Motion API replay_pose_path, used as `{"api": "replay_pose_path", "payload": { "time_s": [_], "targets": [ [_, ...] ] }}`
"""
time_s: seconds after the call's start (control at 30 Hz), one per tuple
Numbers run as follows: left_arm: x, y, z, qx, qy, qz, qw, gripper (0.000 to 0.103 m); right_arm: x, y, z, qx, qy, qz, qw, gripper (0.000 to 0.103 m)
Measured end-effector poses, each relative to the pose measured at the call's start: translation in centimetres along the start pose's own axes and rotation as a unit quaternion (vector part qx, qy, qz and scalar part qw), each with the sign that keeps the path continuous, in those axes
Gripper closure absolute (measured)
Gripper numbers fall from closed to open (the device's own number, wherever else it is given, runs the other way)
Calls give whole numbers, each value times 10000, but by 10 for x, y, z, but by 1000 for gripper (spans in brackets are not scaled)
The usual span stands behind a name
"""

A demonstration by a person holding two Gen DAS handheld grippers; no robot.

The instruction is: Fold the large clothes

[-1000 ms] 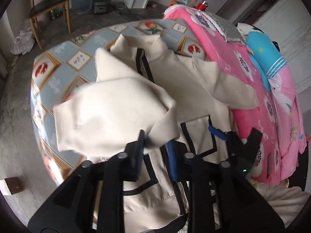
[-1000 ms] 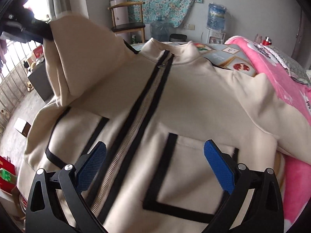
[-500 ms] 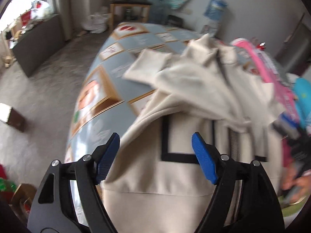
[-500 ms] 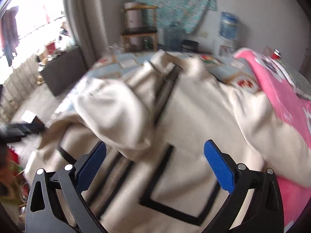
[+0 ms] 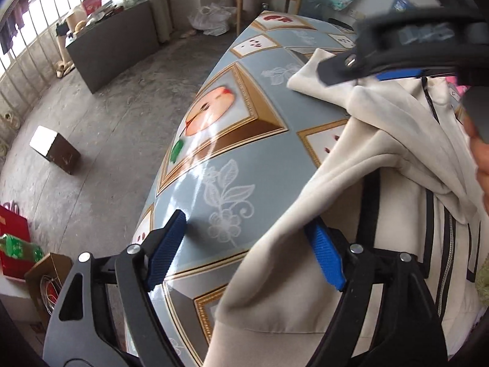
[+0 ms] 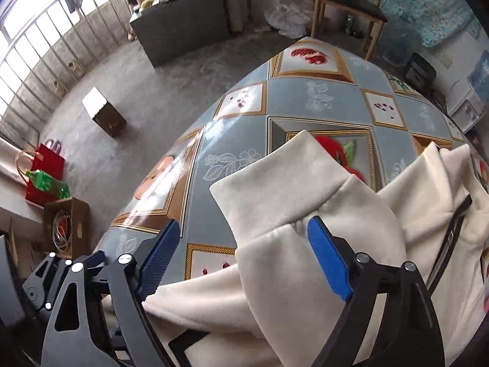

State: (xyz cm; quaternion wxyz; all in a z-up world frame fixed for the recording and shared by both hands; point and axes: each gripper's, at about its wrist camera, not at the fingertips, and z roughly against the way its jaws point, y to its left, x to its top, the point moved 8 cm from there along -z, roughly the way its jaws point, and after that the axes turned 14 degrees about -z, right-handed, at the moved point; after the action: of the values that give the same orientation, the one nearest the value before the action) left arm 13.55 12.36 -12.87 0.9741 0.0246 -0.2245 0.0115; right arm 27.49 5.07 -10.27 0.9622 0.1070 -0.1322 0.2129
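A cream zip jacket [image 5: 351,214] with black trim lies on a table [image 5: 232,134] covered in a blue-grey patterned cloth. Its left sleeve is folded across the chest, the cuff [image 6: 275,168] resting on the table. My left gripper [image 5: 247,250] is open and empty, straddling the jacket's left side edge near the hem. My right gripper [image 6: 241,250] is open and empty above the folded sleeve; it also shows in the left wrist view [image 5: 397,52]. In the right wrist view the left gripper [image 6: 76,275] shows at the lower left.
The table edge [image 5: 159,183] drops to a concrete floor on the left. On the floor are a small box [image 5: 55,150], a red bag [image 6: 42,171] and a cardboard box [image 6: 65,229]. A wooden chair [image 6: 348,12] and a dark cabinet [image 6: 180,33] stand beyond.
My left gripper let go of the sleeve, which now lies folded over the chest, and moved to the jacket's left edge. My right gripper swung left over the sleeve.
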Motion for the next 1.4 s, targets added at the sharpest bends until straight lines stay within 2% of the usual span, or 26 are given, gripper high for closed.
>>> {"api": "replay_pose_path", "payload": {
  "time_s": [0.07, 0.13, 0.2, 0.23, 0.27, 0.33, 0.4, 0.5, 0.6, 0.63, 0.7, 0.77, 0.83, 0.87, 0.97, 1.0, 1.03, 1.13, 1.27, 1.3, 1.4],
  "targets": [
    [-1, 3, -1, -50, 13, 150, 9999, 21, 1, -1, -13, -229, 138, 92, 9996, 38],
    [-4, 5, -1, -83, -6, 253, 9996, 20, 1, -13, -18, -504, 215, 73, 9985, 65],
    [-5, 4, -1, -78, -44, 250, 9996, 19, 2, -22, -10, -440, 157, -42, 9989, 77],
    [-6, 4, 0, -67, -60, 234, 9997, 19, 4, -23, -5, -374, 123, -115, 9992, 95],
    [-6, 4, 0, -66, -70, 233, 9997, 19, 7, -26, 5, -214, 86, -253, 9994, 98],
    [-6, 4, 0, -100, -69, 241, 9996, 19, 15, -33, 32, -6, -179, -474, 9987, 98],
    [-6, 3, 2, -223, -65, 222, 9995, 19, 21, -42, 70, 476, -475, -744, 9950, 98],
    [-4, 2, 9, -577, -124, 274, 9979, 19, 14, -63, 146, 1313, -1030, -1116, 9796, 98],
    [-2, -3, 24, -790, -365, 291, 9958, 19, -23, -97, 238, 1944, -1810, -1281, 9555, 98],
    [1, -6, 29, -793, -449, 231, 9956, 19, -35, -108, 256, 2053, -1973, -1335, 9493, 98],
    [8, -15, 40, -763, -638, 24, 9950, 12, -73, -138, 292, 2115, -2332, -1528, 9368, 98],
    [15, -27, 48, -775, -811, -157, 9936, 11, -123, -173, 317, 2138, -2621, -1858, 9225, 98],
    [23, -42, 51, -1021, -915, -286, 9901, 7, -167, -198, 319, 2051, -2742, -2048, 9169, 98],
    [26, -48, 51, -1215, -951, -276, 9876, 7, -191, -208, 311, 1941, -2696, -2135, 9187, 98],
    [33, -64, 46, -1842, -1025, -21, 9775, 7, -250, -229, 262, 1665, -2189, -2628, 9248, 97],
    [33, -66, 42, -1917, -999, 42, 9763, 7, -267, -235, 243, 1530, -1985, -2834, 9257, 97],
    [34, -69, 37, -1902, -938, 87, 9772, 7, -290, -239, 222, 1427, -1727, -3082, 9246, 97],
    [36, -77, 27, -1833, -861, -21, 9793, 7, -331, -245, 185, 1474, -1299, -3632, 9108, 94],
    [41, -90, 28, -1718, -944, -246, 9803, 7, -367, -249, 180, 1564, -1208, -4157, 8878, 89],
    [44, -97, 32, -1663, -1032, -392, 9799, 7, -369, -252, 183, 1562, -1262, -4215, 8843, 85],
    [53, -127, 48, -1828, -1269, -923, 9706, 7, -372, -259, 197, 1530, -1537, -4459, 8684, 55]
  ]
}}
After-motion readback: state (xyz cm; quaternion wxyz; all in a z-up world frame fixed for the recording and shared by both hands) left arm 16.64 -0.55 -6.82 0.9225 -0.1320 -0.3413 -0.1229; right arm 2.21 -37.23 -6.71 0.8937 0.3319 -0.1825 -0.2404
